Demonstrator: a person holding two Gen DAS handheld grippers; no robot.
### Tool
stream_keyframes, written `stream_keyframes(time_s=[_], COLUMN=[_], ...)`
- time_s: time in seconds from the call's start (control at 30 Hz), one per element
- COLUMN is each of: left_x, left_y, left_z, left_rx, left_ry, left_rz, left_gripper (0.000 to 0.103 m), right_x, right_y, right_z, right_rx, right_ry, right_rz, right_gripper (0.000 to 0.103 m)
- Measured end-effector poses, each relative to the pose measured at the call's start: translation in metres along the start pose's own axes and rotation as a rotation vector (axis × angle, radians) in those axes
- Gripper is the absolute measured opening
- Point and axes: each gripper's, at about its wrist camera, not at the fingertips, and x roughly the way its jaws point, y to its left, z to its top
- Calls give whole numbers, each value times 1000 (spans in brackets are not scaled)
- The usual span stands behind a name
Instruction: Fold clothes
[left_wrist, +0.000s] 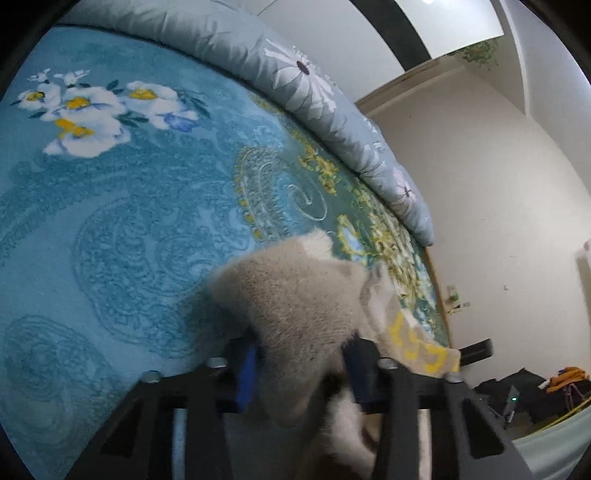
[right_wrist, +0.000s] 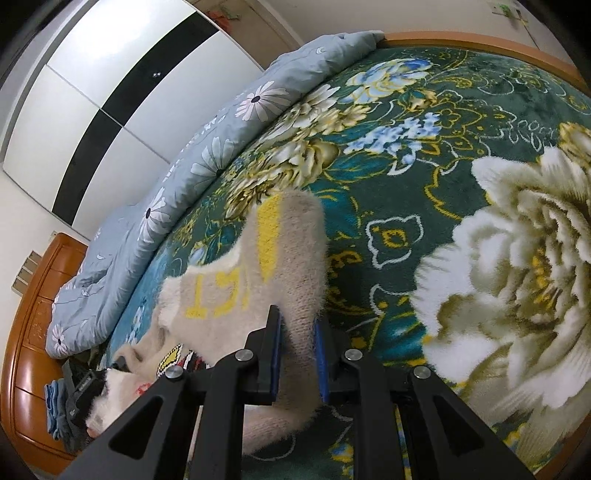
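A fuzzy cream sweater (left_wrist: 295, 288) with yellow lettering lies bunched on the floral bed blanket (left_wrist: 110, 221). In the left wrist view a thick fold of it fills the gap between the blue pads of my left gripper (left_wrist: 301, 365), which is shut on it. The right wrist view shows the sweater (right_wrist: 221, 295) with its yellow stripe and letters. My right gripper (right_wrist: 298, 332) is shut on a narrow upright fold of it, just above the dark green blanket (right_wrist: 443, 184). The sweater's lower part drops out of sight under both grippers.
A rolled grey-blue daisy quilt (left_wrist: 314, 92) (right_wrist: 221, 147) runs along the bed's far side. A wooden headboard (right_wrist: 33, 332) and several folded clothes (right_wrist: 59, 402) sit at lower left. A white-and-black wardrobe (right_wrist: 110, 74) stands behind. Dark gear and bags (left_wrist: 535, 391) lie on the floor.
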Motion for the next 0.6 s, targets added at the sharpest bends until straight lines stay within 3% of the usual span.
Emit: stream_keyframes(time_s=[0.17, 0.3, 0.5, 0.6], left_x=[-20, -63, -176, -232], left_y=[-8, -11, 8, 23], left_z=[6, 15, 24, 20], left_rx=[-2, 4, -11, -31], left_ry=[-53, -169, -444, -575], left_rz=[-86, -123, -143, -96], left_gripper=[27, 25, 23, 23], right_x=[-8, -12, -1, 11], right_y=[25, 75, 175, 225], right_z=[1, 1, 4, 4], right_rx=[-35, -124, -259, -318], right_ry=[-13, -8, 3, 16], right_rz=[21, 82, 261, 370], right_gripper=[17, 17, 16, 16])
